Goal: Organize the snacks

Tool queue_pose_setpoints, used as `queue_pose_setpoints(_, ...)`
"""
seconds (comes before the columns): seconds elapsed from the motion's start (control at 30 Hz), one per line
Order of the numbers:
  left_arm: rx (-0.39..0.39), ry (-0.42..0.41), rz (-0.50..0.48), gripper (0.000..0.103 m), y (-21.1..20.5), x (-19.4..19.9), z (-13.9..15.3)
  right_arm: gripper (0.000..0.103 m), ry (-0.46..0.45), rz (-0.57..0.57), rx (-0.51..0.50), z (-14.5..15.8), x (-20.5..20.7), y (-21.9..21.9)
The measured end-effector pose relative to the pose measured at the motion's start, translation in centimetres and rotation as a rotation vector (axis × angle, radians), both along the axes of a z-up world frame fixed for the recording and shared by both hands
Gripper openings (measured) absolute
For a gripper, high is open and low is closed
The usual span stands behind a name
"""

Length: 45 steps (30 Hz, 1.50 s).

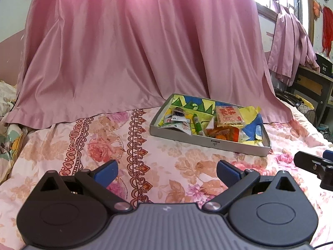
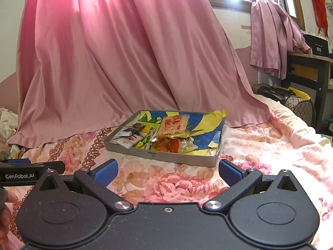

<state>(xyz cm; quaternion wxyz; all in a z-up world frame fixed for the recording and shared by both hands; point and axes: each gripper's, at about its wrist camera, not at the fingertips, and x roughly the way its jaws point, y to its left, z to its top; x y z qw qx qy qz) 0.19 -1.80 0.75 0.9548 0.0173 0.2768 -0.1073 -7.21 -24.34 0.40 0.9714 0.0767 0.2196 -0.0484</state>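
A shallow grey tray [image 1: 229,144] [image 2: 183,160] lined with blue, yellow and green paper lies on the floral bedspread. Inside it sit a pale biscuit pack with red print [image 1: 228,115] [image 2: 173,125], an orange wrapped snack [image 1: 223,134] [image 2: 168,143], a green tube [image 1: 196,123] and small white and dark sachets [image 1: 177,119] [image 2: 130,136]. My left gripper [image 1: 167,173] stands open, low over the bedspread, short of the tray. My right gripper [image 2: 167,173] is open too, just in front of the tray's near wall. Neither holds anything.
A pink curtain [image 1: 135,52] [image 2: 116,62] drapes onto the bed behind the tray. A dark wooden desk [image 2: 308,70] and a wire basket [image 2: 299,106] stand past the bed's right edge. The other gripper's body shows at right [image 1: 316,164] and left [image 2: 31,173]. A hand [image 2: 6,214] is at lower left.
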Motion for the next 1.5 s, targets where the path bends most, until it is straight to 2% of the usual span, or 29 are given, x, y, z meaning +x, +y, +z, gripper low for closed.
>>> queue_pose_setpoints(1.5, 0.015, 0.003, -0.023, 0.103, 0.03, -0.11, 0.1, 0.102, 0.022, -0.005, -0.005, -0.41, 0.25, -0.09)
